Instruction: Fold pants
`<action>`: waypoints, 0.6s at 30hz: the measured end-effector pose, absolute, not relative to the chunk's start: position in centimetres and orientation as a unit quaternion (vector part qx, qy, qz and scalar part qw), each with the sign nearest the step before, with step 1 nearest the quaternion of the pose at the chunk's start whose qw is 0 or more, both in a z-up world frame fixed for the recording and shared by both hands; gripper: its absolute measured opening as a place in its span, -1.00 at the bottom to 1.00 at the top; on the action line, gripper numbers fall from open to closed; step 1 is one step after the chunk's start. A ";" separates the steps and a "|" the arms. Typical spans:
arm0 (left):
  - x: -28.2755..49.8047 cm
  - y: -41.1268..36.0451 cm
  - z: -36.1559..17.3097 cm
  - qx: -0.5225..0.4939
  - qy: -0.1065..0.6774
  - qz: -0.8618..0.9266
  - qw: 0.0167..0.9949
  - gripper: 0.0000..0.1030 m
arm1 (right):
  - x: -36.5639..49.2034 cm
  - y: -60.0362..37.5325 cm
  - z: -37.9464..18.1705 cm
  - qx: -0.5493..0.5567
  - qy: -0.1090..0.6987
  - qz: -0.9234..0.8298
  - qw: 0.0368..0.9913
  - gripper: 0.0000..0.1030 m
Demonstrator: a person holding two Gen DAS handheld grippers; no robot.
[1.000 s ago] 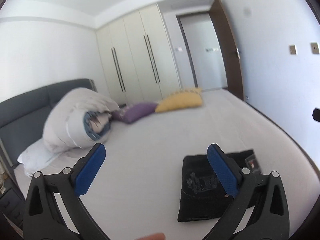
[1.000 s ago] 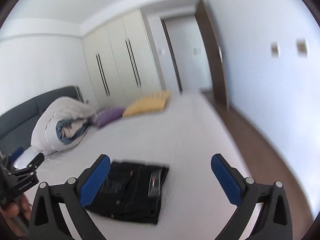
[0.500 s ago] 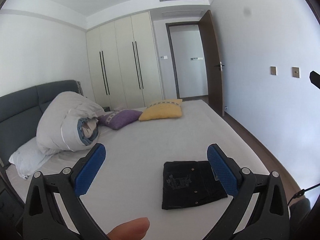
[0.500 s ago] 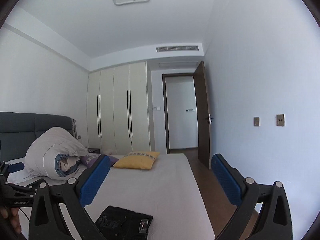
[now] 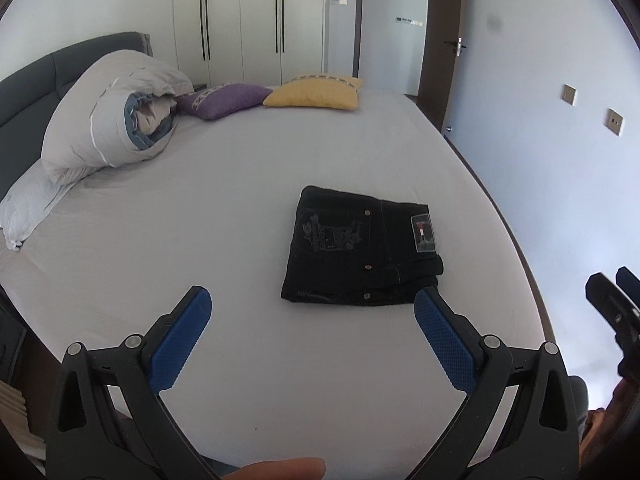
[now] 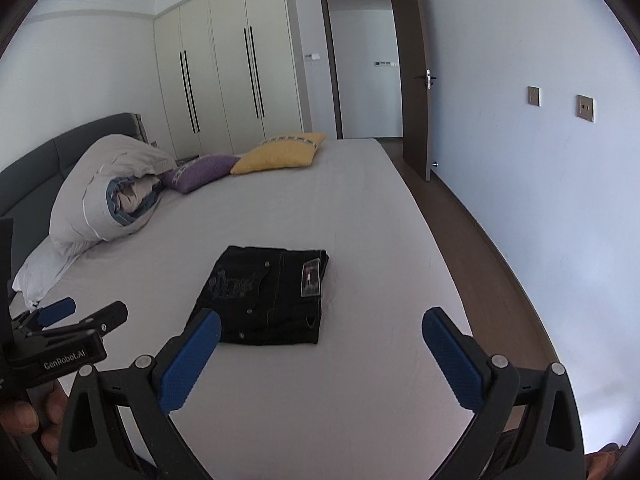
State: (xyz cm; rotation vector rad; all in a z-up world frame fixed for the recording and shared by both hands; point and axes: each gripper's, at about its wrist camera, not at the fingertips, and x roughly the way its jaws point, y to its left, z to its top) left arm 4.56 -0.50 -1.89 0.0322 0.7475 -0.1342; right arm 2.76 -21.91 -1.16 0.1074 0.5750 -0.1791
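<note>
The black pants (image 5: 360,246) lie folded in a compact rectangle on the white bed (image 5: 224,216), waist label up. They also show in the right wrist view (image 6: 268,296). My left gripper (image 5: 312,312) is open and empty, held above the bed on the near side of the pants. My right gripper (image 6: 320,332) is open and empty, also above the bed on the near side of the pants. The left gripper also shows at the left edge of the right wrist view (image 6: 72,316), and the right gripper at the right edge of the left wrist view (image 5: 612,292).
A rolled grey duvet (image 5: 108,120) and a white pillow (image 5: 28,204) lie at the headboard side. A purple cushion (image 5: 224,100) and a yellow cushion (image 5: 316,94) lie at the far edge. The wardrobe (image 6: 228,80), open door (image 6: 416,80) and floor strip (image 6: 460,232) are beyond.
Both grippers have swung about and now tilt down at the bed again. The folded pants have not moved. Both grippers stay open and empty.
</note>
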 end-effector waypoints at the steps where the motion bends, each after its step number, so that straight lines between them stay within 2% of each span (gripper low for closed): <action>1: 4.8 -0.5 -2.5 0.012 0.367 -0.068 0.928 1.00 | 3.0 -21.9 -1.7 0.052 0.294 -0.089 0.950 1.00; 6: 5.7 -0.6 -4.4 0.006 0.386 -0.081 0.919 1.00 | 3.4 -22.4 -1.8 0.059 0.302 -0.099 0.946 1.00; 18: 5.9 -0.5 -5.3 0.012 0.397 -0.066 0.915 1.00 | 3.9 -22.3 -1.3 0.056 0.309 -0.102 0.944 1.00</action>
